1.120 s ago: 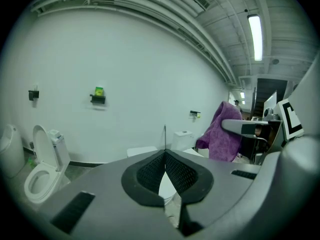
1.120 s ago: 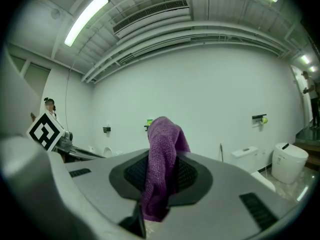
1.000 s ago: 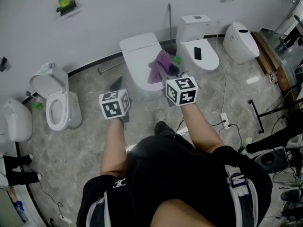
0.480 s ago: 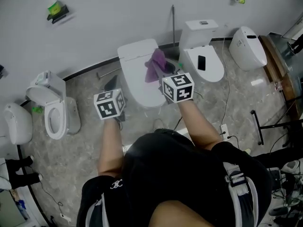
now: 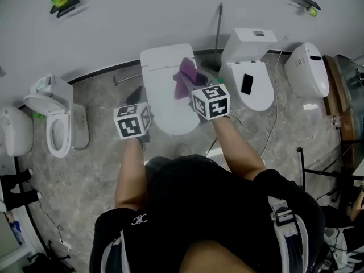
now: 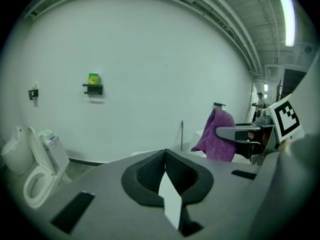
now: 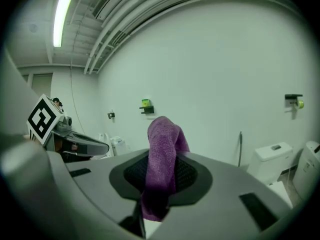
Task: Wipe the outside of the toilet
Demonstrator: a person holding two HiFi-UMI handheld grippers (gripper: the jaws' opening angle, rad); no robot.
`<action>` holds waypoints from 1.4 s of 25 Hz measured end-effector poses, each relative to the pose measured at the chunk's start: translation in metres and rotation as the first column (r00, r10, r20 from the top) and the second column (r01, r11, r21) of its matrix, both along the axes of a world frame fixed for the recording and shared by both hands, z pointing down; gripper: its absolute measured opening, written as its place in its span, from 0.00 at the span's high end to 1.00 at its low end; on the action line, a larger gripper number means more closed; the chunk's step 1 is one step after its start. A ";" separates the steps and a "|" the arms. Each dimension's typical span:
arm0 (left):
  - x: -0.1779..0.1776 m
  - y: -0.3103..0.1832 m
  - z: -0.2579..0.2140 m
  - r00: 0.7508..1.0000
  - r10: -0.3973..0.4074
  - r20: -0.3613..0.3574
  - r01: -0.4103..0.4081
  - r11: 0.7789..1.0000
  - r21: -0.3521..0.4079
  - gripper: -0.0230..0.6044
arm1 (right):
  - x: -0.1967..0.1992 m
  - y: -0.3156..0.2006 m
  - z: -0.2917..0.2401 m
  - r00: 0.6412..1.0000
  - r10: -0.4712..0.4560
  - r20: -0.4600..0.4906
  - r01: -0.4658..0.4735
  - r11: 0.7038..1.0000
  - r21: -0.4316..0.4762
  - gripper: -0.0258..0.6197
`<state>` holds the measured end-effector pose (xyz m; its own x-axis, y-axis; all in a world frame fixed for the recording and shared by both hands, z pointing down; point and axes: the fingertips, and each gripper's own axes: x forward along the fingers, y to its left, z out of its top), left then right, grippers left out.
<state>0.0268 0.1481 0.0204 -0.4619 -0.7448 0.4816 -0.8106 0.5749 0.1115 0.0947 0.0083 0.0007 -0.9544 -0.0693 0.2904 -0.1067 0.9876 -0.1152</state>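
In the head view the white middle toilet (image 5: 165, 95) stands against the wall with its lid down. My right gripper (image 5: 196, 83) is shut on a purple cloth (image 5: 185, 77), which hangs over the lid's right side. In the right gripper view the cloth (image 7: 162, 154) sticks up between the jaws of that gripper (image 7: 160, 171). My left gripper (image 5: 135, 100) hovers at the toilet's left side above the floor. In the left gripper view this gripper (image 6: 165, 156) is shut with nothing in it, and the cloth (image 6: 217, 136) shows to its right.
An open-seat toilet (image 5: 54, 127) stands to the left. To the right is another toilet (image 5: 250, 81) with a black phone (image 5: 247, 84) on its lid. More toilets (image 5: 310, 70) flank these. A white cable (image 5: 273, 124) runs over the grey floor. A metal pipe (image 5: 218, 27) leans on the wall.
The head view has shifted, so the middle toilet sits lower and nearer the centre. Both grippers keep their places by it, and the cloth stays in the right one.
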 end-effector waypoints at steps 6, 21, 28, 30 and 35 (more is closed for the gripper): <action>-0.017 -0.010 0.022 0.999 -0.030 -0.024 0.029 0.998 -0.064 0.95 | -0.024 0.001 0.033 0.993 -0.099 -0.059 0.099 0.995 0.008 0.83; -0.111 -0.019 0.067 0.994 -0.030 -0.101 0.021 0.996 -0.092 0.95 | -0.139 0.012 0.100 0.928 -0.245 -0.282 0.319 0.913 0.256 0.83; -0.198 -0.021 0.121 0.986 0.016 -0.168 -0.032 0.995 -0.093 0.95 | -0.245 0.004 0.166 0.868 -0.290 -0.402 0.371 0.918 0.138 0.83; -0.222 -0.020 0.142 0.989 0.033 -0.145 -0.053 0.989 -0.137 0.95 | -0.272 0.002 0.187 0.847 -0.325 -0.420 0.400 0.910 0.103 0.83; -0.278 -0.026 0.197 0.984 0.060 -0.165 -0.088 0.982 -0.166 0.95 | -0.336 -0.005 0.240 0.786 -0.404 -0.468 0.491 0.868 0.074 0.83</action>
<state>-0.2516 0.1225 0.2169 -0.3159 -0.6734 0.6684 -0.8316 0.5356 0.1466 -0.2413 0.0036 0.2411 -0.6748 0.2419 0.6972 0.3572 0.9338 0.0217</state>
